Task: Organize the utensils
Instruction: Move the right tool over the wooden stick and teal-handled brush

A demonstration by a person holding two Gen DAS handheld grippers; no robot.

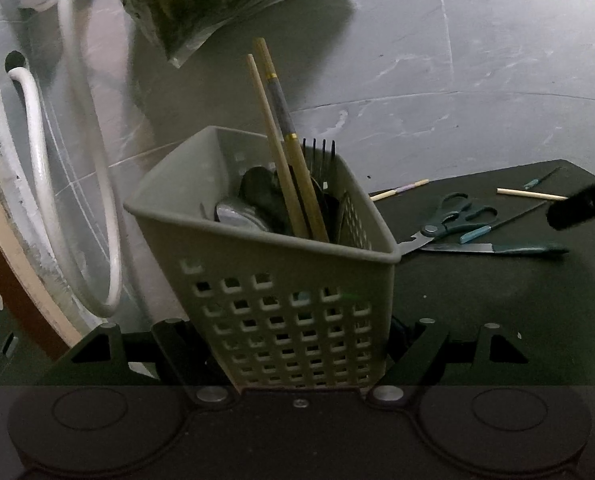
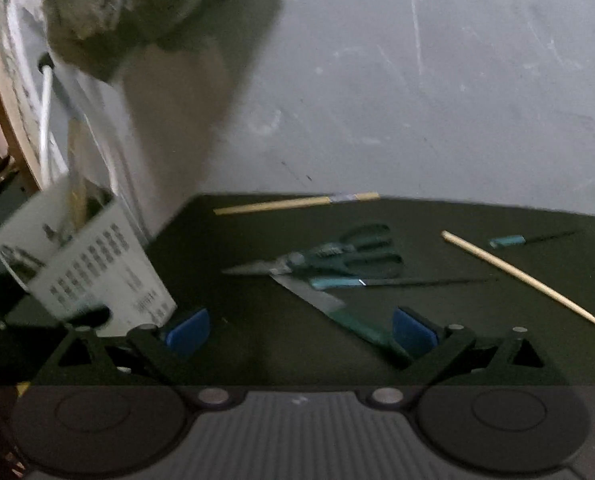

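Both wrist views, angled down, share the scissors [image 1: 453,220].

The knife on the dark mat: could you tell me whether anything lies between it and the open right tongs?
Nothing visible does. The right tongs stand open just above the mat, and the knife lies bare in front of them, its green handle reaching one blue pad. The scissors and a teal-handled tool lie across its blade tip, farther off.

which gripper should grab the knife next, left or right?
Right. The right gripper is open, with the knife handle beside its right pad. The left gripper is shut on the utensil basket, so it's occupied.
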